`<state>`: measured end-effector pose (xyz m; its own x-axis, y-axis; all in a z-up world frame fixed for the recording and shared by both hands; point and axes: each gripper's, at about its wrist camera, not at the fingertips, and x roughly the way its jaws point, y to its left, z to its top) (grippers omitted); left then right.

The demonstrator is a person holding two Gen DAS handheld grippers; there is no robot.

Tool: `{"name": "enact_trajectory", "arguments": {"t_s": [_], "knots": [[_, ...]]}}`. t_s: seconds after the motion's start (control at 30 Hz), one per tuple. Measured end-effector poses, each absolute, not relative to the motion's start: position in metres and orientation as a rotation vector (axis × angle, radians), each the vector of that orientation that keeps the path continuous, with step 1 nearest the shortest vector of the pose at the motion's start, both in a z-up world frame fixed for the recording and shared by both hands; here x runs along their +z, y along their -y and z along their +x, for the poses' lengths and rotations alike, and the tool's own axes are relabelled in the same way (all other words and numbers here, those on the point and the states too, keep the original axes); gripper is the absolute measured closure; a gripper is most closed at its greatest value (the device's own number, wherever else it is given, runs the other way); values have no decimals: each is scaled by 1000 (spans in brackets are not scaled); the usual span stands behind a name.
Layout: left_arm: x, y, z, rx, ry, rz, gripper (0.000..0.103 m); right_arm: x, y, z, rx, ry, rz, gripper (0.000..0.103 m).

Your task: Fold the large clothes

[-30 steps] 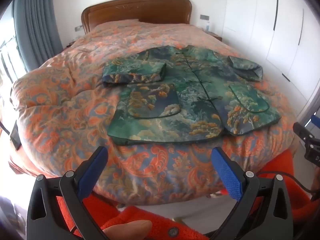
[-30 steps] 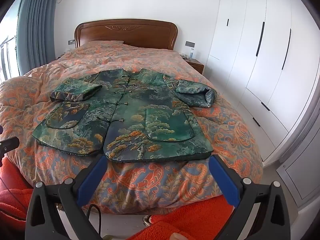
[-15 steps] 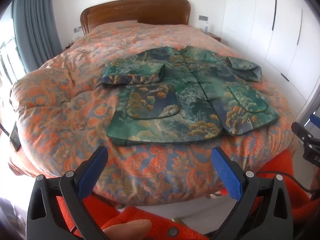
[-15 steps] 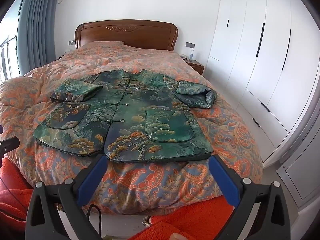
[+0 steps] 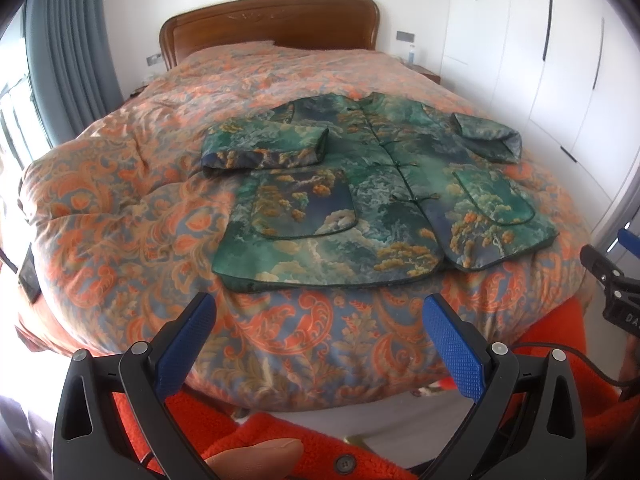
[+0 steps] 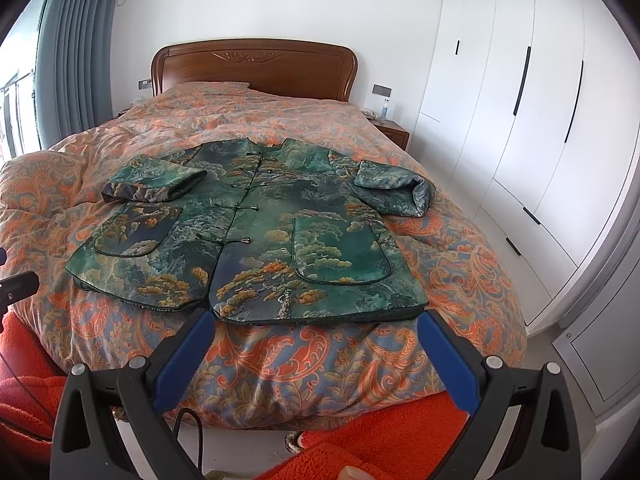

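— Bedroom, is it? What's the surface?

— Yes: a wide bed under an orange paisley quilt (image 6: 328,360), with a carved wooden headboard (image 6: 256,66) at the far end, white wardrobes (image 6: 520,120) on the right and grey curtains (image 6: 72,48) on the left.

— And the garment?

— A green landscape-print jacket (image 6: 256,240) lies flat, front up, on the near half of the quilt, its hem toward the foot. The knot buttons are fastened down the middle. Both sleeves are folded in; the left sleeve (image 5: 264,146) lies across the chest above a patch pocket.

— The grippers?

— The left gripper (image 5: 320,344) and the right gripper (image 6: 314,354) are both spread wide and empty, held short of the hem above the foot of the bed. An orange fleece sleeve (image 5: 280,432) shows beneath them.
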<state>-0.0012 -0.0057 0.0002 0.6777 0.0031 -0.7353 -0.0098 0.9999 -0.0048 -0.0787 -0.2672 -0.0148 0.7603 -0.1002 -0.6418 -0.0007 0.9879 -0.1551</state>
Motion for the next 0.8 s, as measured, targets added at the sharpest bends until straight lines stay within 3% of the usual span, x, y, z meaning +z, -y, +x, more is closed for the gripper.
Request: {"name": "enact_trajectory", "arguments": {"t_s": [0.8], "knots": [[4, 8, -2, -6, -810, -14, 0, -14, 264, -79, -50, -693, -165, 0]]}}
